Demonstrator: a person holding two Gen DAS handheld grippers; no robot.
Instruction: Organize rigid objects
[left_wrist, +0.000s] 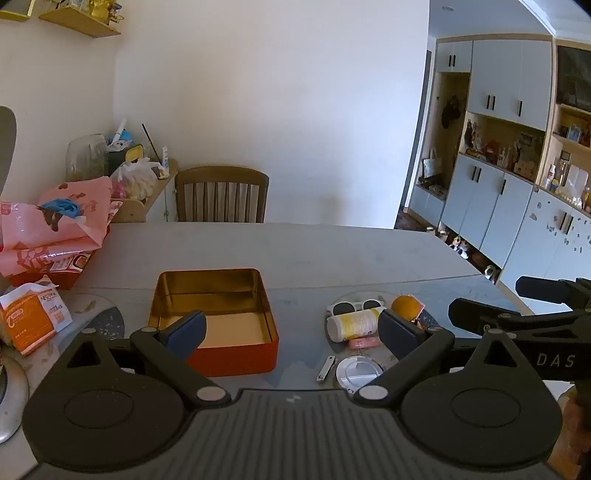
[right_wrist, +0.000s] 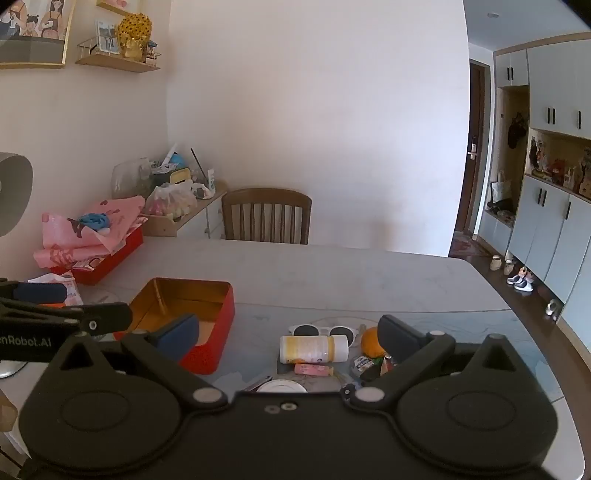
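A: Which step are we at?

B: Looks like the start, imo. The red tin (left_wrist: 214, 321) is open w/ nothing in it, and the small stuff sits in one pile on the table (left_wrist: 332, 254). Nothing picked yet.

A: Jaws?

B: Left gripper (left_wrist: 291, 332) spread wide, nothing btwn the pads. Right gripper (right_wrist: 288, 336) same, wide apart and empty. Both hover above the table, tilted down.

A: Where's the tin rel. to the jaws?

B: Left view: tin sits just past the left finger, mostly btwn the two fingers. Right view: it's behind the left finger, off to that side.

A: And the pile?

B: Right view: dead ahead btwn the fingers. Left view: beside the right finger.

A: Count?

B: 1 white bottle (right_wrist: 314, 349) lying on its side, 1 pr white sunglasses (right_wrist: 325, 329) behind it, 1 orange ball-ish thing (right_wrist: 371, 341), 1 pink bar (right_wrist: 312, 369), 1 nail clipper (left_wrist: 327, 368), 1 round silver disc (left_wrist: 359, 371). Some small bits by the right finger I can't id. 1 tin.

A: Next move?

B: My guess: right gripper drops onto one item, prob. the bottle. It's round, so pads need to close across its width or it'll roll. Then carry over to the tin.
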